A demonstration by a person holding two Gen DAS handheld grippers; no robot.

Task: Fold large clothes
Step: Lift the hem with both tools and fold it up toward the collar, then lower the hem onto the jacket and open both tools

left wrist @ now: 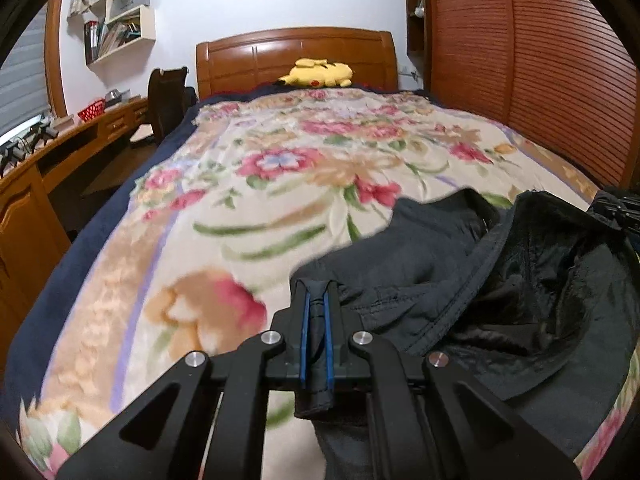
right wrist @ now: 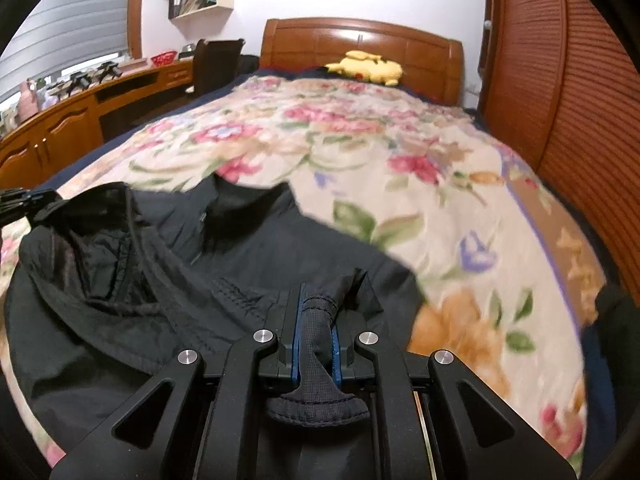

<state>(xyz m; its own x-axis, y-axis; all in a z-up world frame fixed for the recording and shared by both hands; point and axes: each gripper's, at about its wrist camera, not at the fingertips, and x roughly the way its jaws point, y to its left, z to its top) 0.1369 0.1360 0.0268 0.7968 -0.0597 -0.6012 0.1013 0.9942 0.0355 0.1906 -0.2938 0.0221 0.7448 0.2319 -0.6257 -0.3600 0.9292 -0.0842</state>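
Scene: a black jacket (left wrist: 500,280) is lying bunched at the near end of a bed, on a flowered blanket (left wrist: 248,184); a yellow plush toy (left wrist: 318,73) is sitting well apart at the headboard (left wrist: 296,56).
Left tongs (left wrist: 316,312): the jaws are standing nearly closed, pinching a thin fold of the jacket's edge between the blue pads.
Right tongs (right wrist: 316,320): the jaws are standing narrow, clamping a thicker, stitched roll of the jacket; a hemmed end is sticking out behind the pads.
Jacket: its shiny lining is showing in the slack middle, and the collar end is resting on the blanket farther up the bed; which edge each pair of tongs is gripping I cannot tell for sure.
Step in hand: judging by the two grips, the person is carrying one edge of the jacket over the bed, either to spread it or to lay a fold.
Doing it well: both hands should be travelling level and together, keeping the held edge taut so the middle is not sagging into creases.
Watch: the left grip is catching little cloth and could be slipping if the pull turns uneven.
Release: the held edge should be lying flat on the blanket before either grip is loosening.
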